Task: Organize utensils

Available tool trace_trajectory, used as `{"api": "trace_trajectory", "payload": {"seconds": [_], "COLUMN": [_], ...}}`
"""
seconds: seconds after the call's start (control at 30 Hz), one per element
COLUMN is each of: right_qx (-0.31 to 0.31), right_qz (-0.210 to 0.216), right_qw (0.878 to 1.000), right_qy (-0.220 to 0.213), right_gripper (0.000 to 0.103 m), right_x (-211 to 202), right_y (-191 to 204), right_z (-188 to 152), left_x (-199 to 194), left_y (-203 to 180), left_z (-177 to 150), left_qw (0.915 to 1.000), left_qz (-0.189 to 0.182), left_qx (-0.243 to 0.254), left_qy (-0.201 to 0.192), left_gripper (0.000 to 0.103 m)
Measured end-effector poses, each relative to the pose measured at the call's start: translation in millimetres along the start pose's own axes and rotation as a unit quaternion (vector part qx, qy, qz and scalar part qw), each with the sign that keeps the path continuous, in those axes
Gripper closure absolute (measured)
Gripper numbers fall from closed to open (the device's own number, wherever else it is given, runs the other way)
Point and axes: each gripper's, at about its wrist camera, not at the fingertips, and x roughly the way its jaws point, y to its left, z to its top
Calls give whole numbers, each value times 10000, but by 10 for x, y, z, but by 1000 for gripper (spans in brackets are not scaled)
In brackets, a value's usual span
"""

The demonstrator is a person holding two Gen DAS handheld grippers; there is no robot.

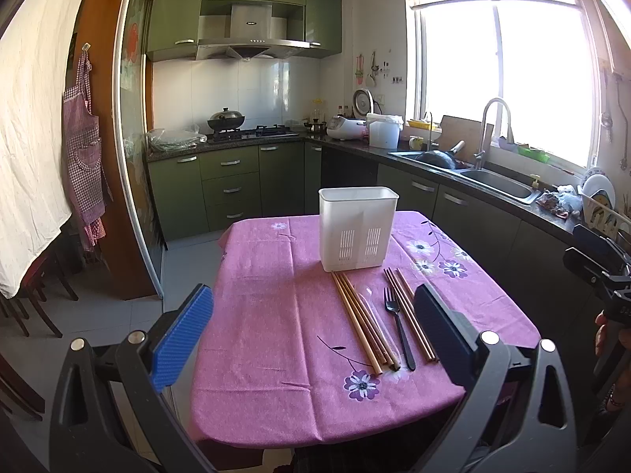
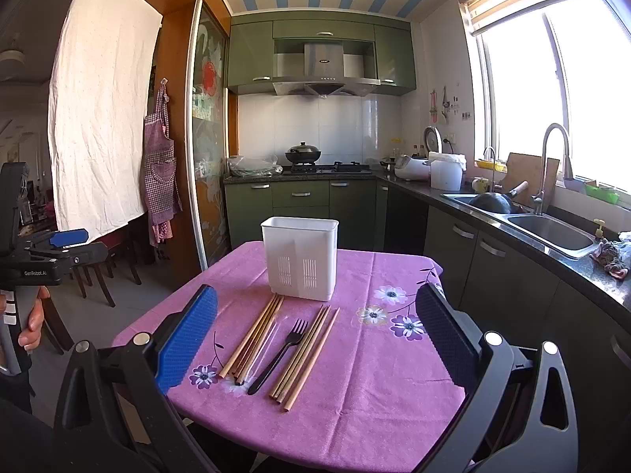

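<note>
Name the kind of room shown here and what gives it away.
A home kitchen, most likely: a range hood above a gas stove with a wok, a sink under the window, and green cabinets.

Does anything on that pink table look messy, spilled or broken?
Nothing stands out. The chopsticks and black fork lie in tidy rows before the upright white holder, unspilled and undamaged. One chopstick on the right fans slightly outward.

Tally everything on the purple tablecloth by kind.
Chopstick bundles: 2 (sticks overlap, so not counted singly)
Black fork: 1
Clear plastic utensil: 1
White utensil holder: 1
Total: 5
</note>
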Motion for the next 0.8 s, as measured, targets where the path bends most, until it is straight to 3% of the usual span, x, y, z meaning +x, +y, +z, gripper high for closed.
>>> {"api": "trace_trajectory", "payload": {"seconds": [0.47,0.8], "right_qx": [58,-202], "right_qz": [-115,-468], "right_qw": [9996,9950], "right_qy": [261,857], "right_gripper": [4,4], "right_x": [193,665], "right_y": [-60,-172], "right_z": [-83,-36], "left_x": [218,894], "left_y": [20,24], "left_z": [-27,17], "left_qw": [9997,9921], "left_qz": [-30,-272], "left_qx": [-56,-237], "left_qy": [250,1202], "left_gripper": [6,6]}}
